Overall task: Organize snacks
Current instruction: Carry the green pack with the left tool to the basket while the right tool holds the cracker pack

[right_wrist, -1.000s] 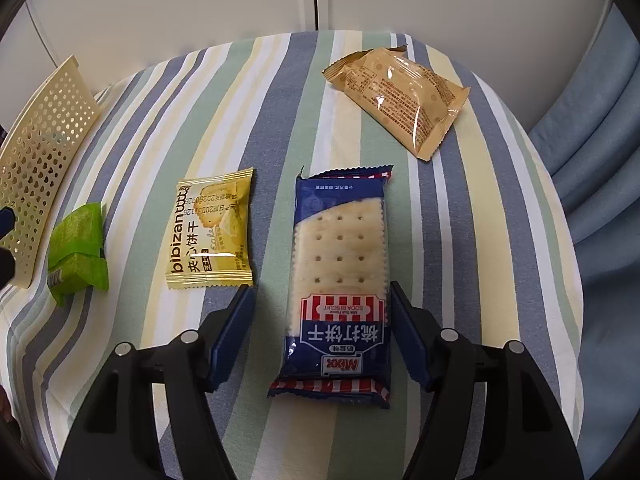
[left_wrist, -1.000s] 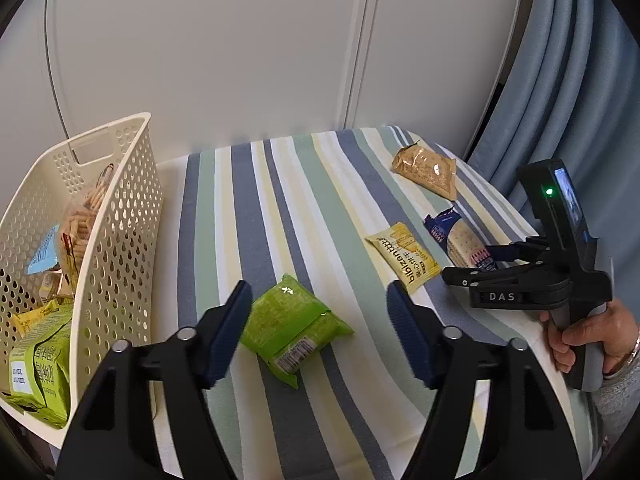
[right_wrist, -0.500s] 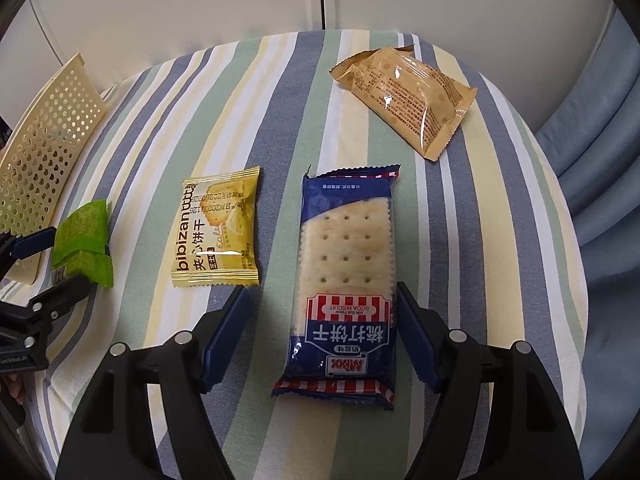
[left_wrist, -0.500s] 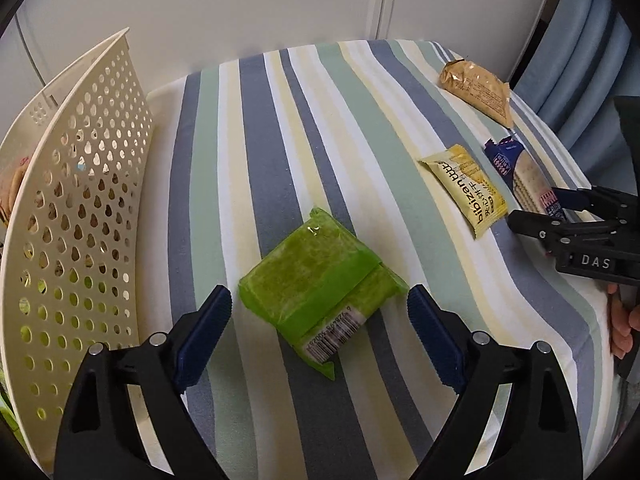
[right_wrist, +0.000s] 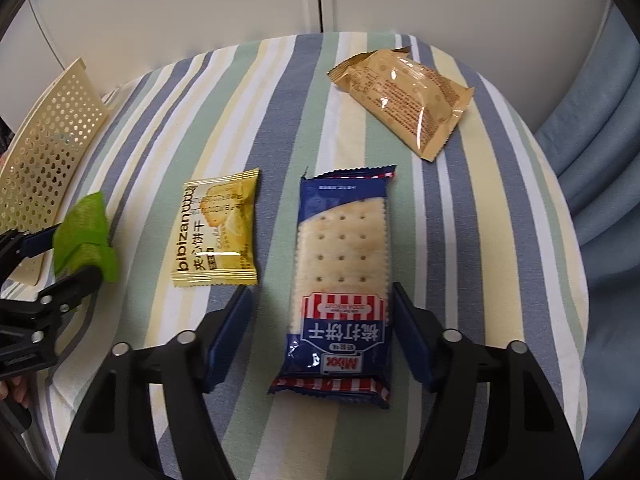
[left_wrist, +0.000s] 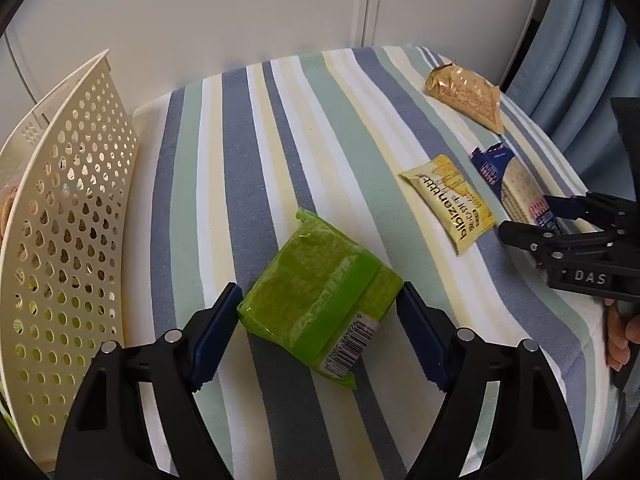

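Note:
A green snack pack (left_wrist: 320, 296) lies on the striped tablecloth, and my left gripper (left_wrist: 320, 312) stands open around it, one finger at each side. The blue soda-cracker pack (right_wrist: 340, 276) lies lengthwise between the open fingers of my right gripper (right_wrist: 322, 320); the right finger is at its edge. A yellow biscuit packet (right_wrist: 218, 228) lies just left of it. A tan packet (right_wrist: 404, 96) rests farther back on the right. The cream perforated basket (left_wrist: 68, 216) stands at the left.
The round table (left_wrist: 280, 128) has a striped cloth, with its edge close on the right beside blue curtains (left_wrist: 576, 52). A white wall or cabinet stands behind. A hand (left_wrist: 620, 332) holds the right gripper's handle. Bare cloth lies between basket and green pack.
My left gripper has swung down from the basket and closed in on the green pack, which now sits between its fingers. My right gripper has crept forward along the cracker pack.

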`<state>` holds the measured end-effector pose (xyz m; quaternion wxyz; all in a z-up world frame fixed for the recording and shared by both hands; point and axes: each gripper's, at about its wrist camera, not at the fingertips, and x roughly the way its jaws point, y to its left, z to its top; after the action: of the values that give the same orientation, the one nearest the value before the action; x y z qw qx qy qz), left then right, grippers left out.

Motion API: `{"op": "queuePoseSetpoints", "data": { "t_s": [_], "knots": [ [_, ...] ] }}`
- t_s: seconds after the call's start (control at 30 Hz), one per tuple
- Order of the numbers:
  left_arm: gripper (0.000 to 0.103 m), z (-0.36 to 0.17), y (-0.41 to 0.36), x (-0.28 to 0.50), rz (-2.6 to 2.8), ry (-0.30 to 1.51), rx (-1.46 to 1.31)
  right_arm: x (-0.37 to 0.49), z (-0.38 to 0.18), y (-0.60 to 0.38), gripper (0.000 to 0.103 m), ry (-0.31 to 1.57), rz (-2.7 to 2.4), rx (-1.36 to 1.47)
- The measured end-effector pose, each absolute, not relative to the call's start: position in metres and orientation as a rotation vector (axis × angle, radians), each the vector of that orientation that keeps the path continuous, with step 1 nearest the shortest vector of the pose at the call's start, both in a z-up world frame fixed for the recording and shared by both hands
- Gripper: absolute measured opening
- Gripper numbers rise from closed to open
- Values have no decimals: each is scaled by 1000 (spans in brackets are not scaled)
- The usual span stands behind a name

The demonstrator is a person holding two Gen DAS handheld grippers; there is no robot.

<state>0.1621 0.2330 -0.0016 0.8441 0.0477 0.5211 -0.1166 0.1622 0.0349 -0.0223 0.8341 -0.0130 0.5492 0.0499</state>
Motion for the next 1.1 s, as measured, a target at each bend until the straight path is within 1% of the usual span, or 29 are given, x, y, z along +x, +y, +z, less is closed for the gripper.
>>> {"op": "queuePoseSetpoints", "data": {
  "t_s": [0.07,0.2,0.3,0.57,0.83,0.97,1.1],
  "knots": [
    [80,5,236,157,-246,1072,83,161,-22,34,57,1156,85,-33],
    [80,22,241,146,-242,1009,63,161,-21,27,49,1144,72,7],
    [80,39,248,136,-235,953,46,160,-20,20,45,1133,80,62],
    [80,81,283,107,-189,787,-70,153,-12,4,44,1066,105,179],
    [80,107,336,98,-82,697,-117,147,-5,2,44,1024,111,205],
    [80,112,370,98,-1,675,-147,150,-7,-1,44,1041,101,214],
    [80,106,399,99,62,678,-193,149,-8,0,44,1046,97,200]
  ]
}}
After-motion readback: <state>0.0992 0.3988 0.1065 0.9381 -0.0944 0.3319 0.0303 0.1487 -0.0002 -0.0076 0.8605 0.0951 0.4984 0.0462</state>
